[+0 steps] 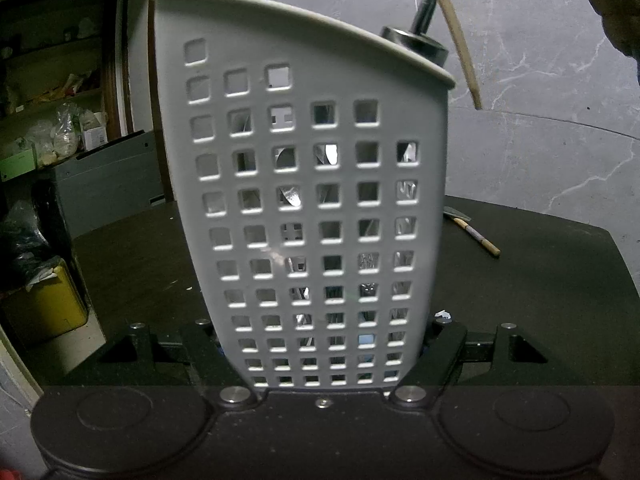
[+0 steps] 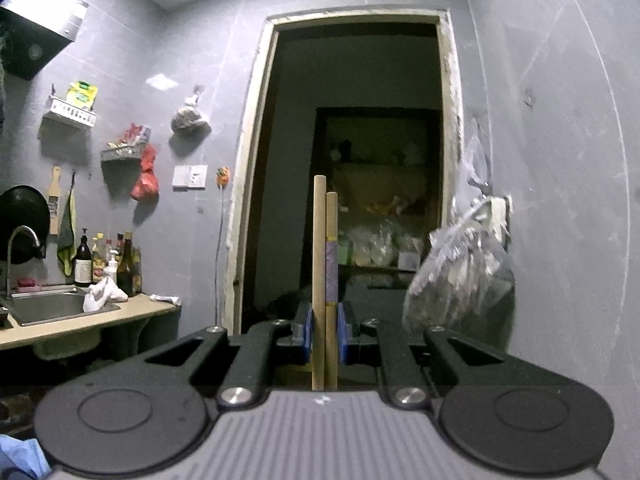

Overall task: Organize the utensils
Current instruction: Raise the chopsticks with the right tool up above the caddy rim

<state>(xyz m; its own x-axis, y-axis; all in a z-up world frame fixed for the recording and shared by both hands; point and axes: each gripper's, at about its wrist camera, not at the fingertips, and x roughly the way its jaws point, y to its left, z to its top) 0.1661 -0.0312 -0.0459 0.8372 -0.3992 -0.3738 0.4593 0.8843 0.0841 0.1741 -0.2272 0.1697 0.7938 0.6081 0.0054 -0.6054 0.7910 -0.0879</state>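
In the left wrist view my left gripper is shut on a white perforated utensil holder, which stands tilted on the dark table. Metal utensils show through its holes and a dark metal handle sticks out of its top. A pale chopstick hangs down from above at the holder's right rim. Another chopstick lies on the table to the right. In the right wrist view my right gripper is shut on two wooden chopsticks, held upright and high above the counter.
A doorway to a dim storeroom is ahead in the right wrist view. A sink with bottles sits at the left and a plastic bag hangs on the right wall. A yellow bin stands left of the table.
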